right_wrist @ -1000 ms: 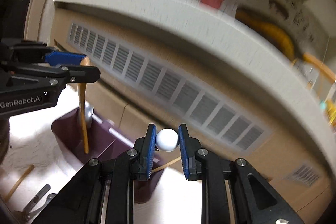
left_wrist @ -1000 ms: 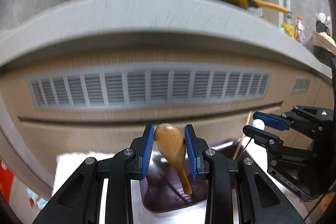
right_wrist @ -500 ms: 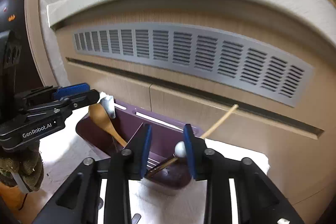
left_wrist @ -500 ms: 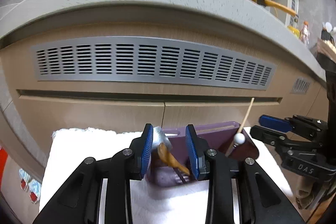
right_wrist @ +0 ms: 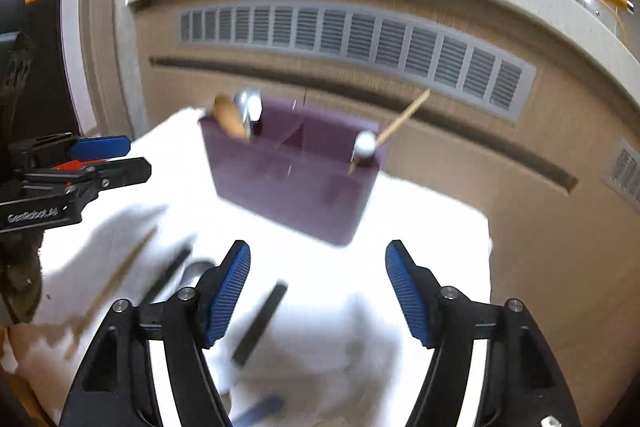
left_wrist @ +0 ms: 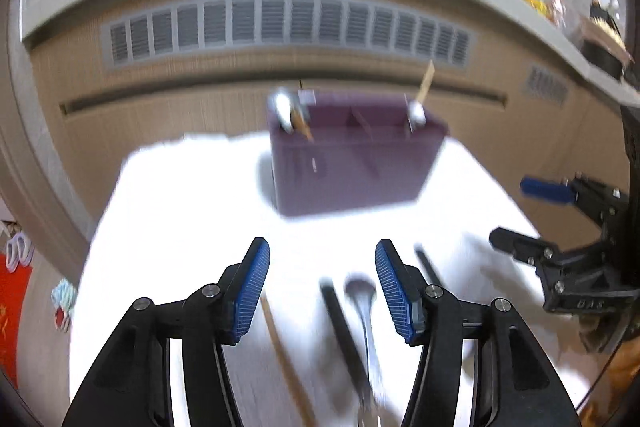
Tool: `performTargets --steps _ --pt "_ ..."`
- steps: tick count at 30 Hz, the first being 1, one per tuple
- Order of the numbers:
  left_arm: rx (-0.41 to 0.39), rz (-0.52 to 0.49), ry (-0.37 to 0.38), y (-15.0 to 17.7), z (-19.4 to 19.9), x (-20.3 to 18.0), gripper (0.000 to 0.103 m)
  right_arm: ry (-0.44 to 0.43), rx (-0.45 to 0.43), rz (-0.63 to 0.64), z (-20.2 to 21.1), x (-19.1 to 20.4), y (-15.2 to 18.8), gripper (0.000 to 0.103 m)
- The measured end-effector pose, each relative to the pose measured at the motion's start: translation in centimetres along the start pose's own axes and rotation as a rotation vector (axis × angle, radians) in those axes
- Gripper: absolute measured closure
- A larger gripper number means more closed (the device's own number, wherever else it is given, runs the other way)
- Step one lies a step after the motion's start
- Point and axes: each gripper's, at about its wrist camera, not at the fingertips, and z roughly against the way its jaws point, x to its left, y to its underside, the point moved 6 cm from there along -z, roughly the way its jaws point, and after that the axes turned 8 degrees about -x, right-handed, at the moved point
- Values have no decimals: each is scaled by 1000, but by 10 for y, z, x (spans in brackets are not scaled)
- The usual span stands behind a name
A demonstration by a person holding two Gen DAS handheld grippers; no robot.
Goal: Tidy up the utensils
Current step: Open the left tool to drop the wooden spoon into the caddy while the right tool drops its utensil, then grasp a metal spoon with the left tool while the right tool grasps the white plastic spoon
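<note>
Standing on the white towel (left_wrist: 192,211), the purple caddy (left_wrist: 352,171) is the largest piece: a rigid, divided plastic box, probably light enough to slide if a utensil is pushed against its wall. Its left compartment holds a wooden spoon (right_wrist: 230,117) and a metal spoon (right_wrist: 249,105); its right compartment holds a ball-topped stick (right_wrist: 365,143) and a thin wooden stick (right_wrist: 404,115), both leaning out.

Loose on the towel near the camera lie a black stick (left_wrist: 340,323), a metal utensil (left_wrist: 366,311), a wooden chopstick (left_wrist: 284,351) and a second black stick (right_wrist: 260,321), all blurred. They look stiff, slim and light; the metal one is likely slippery, and any of them could roll or pivot in a pinch taken near an end. Gripping around mid-shaft, across the width, seems safest.

Both tools are empty: the left gripper (left_wrist: 322,291) has its jaws spread wide above the loose pieces, and the right gripper (right_wrist: 318,293) is likewise wide apart.
</note>
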Motion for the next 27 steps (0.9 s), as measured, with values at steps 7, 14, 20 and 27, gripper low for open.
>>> performTargets --steps 7,14,20,27 --pt "113 -6 48 71 36 -24 46 36 11 17 22 13 42 13" --pt "73 -34 22 100 58 -44 45 1 6 -55 36 14 58 13" --pt "97 -101 -64 106 46 -53 45 -1 -8 -71 47 15 64 13" --pt "179 -94 -112 115 31 -51 48 10 -7 -115 54 5 74 13"
